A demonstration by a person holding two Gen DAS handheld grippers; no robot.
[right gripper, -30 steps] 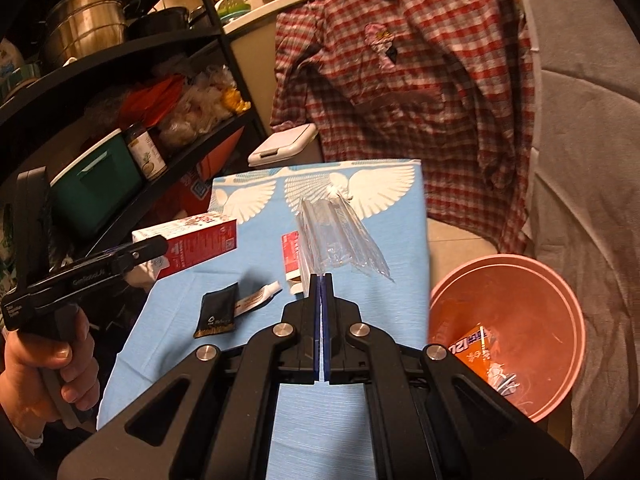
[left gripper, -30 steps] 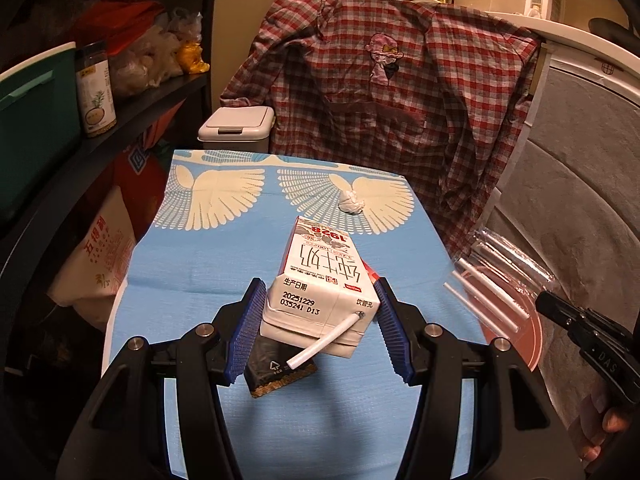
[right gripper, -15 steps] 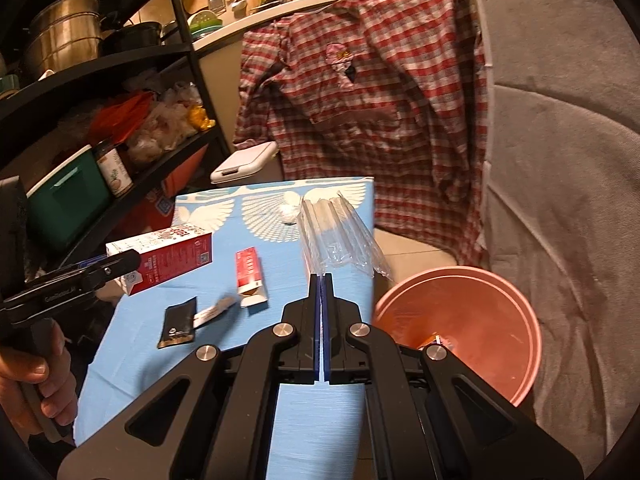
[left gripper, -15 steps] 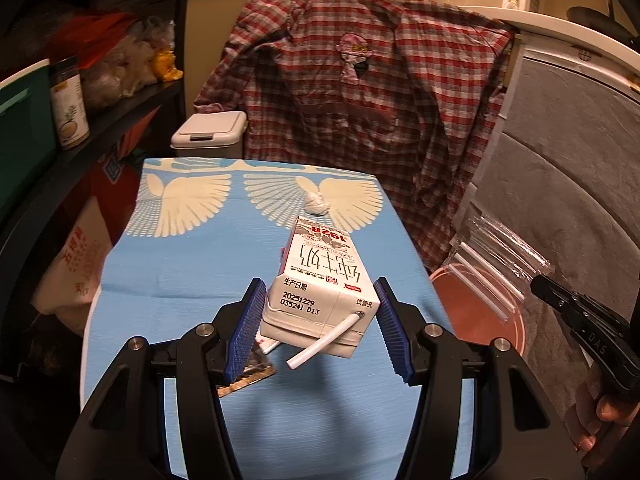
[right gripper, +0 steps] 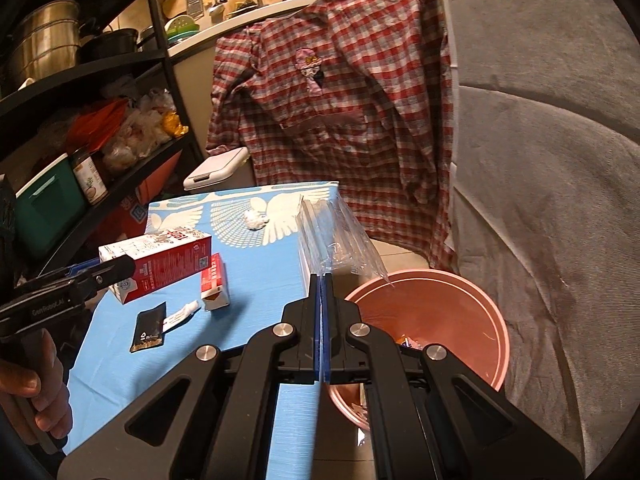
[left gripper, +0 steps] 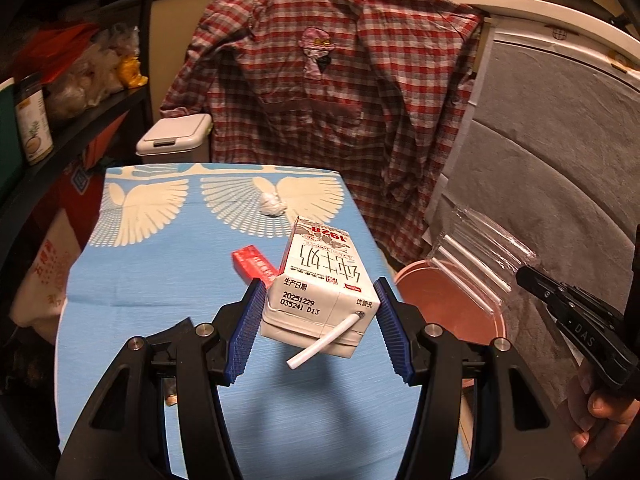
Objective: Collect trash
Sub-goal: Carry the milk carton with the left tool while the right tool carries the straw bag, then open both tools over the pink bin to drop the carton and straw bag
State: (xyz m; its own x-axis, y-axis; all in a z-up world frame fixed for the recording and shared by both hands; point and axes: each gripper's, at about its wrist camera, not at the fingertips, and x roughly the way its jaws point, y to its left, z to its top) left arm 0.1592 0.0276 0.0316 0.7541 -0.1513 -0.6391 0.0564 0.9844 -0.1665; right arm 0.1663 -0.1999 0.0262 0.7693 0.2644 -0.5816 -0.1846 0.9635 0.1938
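Note:
My left gripper (left gripper: 318, 304) is shut on a white and red milk carton (left gripper: 320, 292) with a straw, held above the blue table (left gripper: 160, 280); the carton also shows in the right wrist view (right gripper: 160, 264). My right gripper (right gripper: 322, 280) is shut on a clear plastic wrapper (right gripper: 336, 240), held by the table's right edge, just left of the pink bin (right gripper: 460, 320). The wrapper (left gripper: 476, 264) hangs over the pink bin (left gripper: 440, 304) in the left wrist view. On the table lie a red box (right gripper: 214, 280), a black sachet (right gripper: 149, 326), a small white tube (right gripper: 182, 315) and a crumpled white tissue (right gripper: 256, 220).
A plaid shirt (left gripper: 340, 100) hangs behind the table. A white lidded bin (left gripper: 176, 140) stands at the far left corner. A dark shelf (right gripper: 100, 120) with jars and bags runs along the left. A grey padded surface (right gripper: 540, 160) is on the right.
Both grippers have moved right toward the pink bin. The carton now hangs nearer the table's right edge and the wrapper is over the bin rim. Both grips are unchanged.

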